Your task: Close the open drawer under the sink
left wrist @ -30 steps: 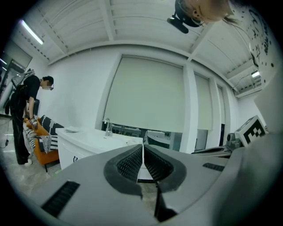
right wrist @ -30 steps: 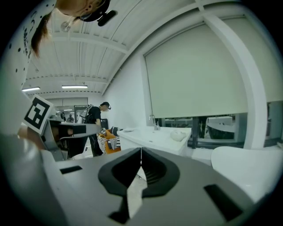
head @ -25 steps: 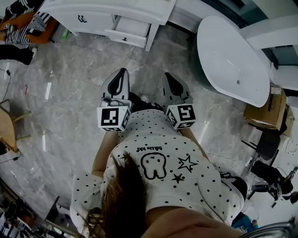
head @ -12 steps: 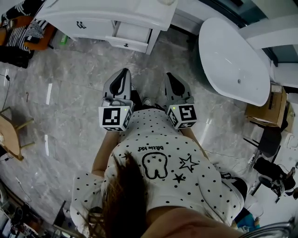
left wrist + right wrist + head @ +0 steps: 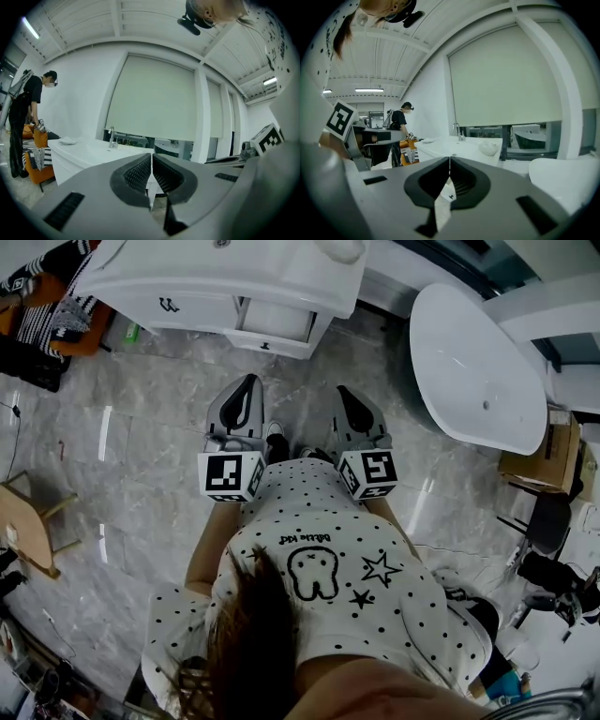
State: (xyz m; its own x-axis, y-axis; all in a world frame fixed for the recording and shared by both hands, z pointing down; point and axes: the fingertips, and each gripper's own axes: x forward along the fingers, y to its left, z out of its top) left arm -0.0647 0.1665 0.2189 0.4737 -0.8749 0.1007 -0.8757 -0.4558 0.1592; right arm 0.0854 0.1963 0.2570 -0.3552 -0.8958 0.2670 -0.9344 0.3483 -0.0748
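A white sink vanity (image 5: 178,282) stands at the top of the head view, and its right-hand drawer (image 5: 274,332) is pulled out toward me. My left gripper (image 5: 247,383) and right gripper (image 5: 339,393) are held side by side, level, pointing at the vanity and well short of it. Both are shut with nothing between the jaws. In the left gripper view the closed left gripper (image 5: 151,158) covers the vanity top (image 5: 89,151) with its faucet (image 5: 111,137). In the right gripper view the drawer front (image 5: 446,196) shows below the right gripper (image 5: 449,162).
A white bathtub (image 5: 478,367) lies to the right of the vanity, with a cardboard box (image 5: 541,460) beyond it. A wooden chair (image 5: 23,521) stands at the left edge. A person (image 5: 26,117) stands by an orange seat (image 5: 52,301) left of the vanity. Grey marble floor (image 5: 141,427) lies between.
Both grippers and the person holding them have moved toward the vanity, which sits lower and nearer in the head view. The jaws stayed shut.
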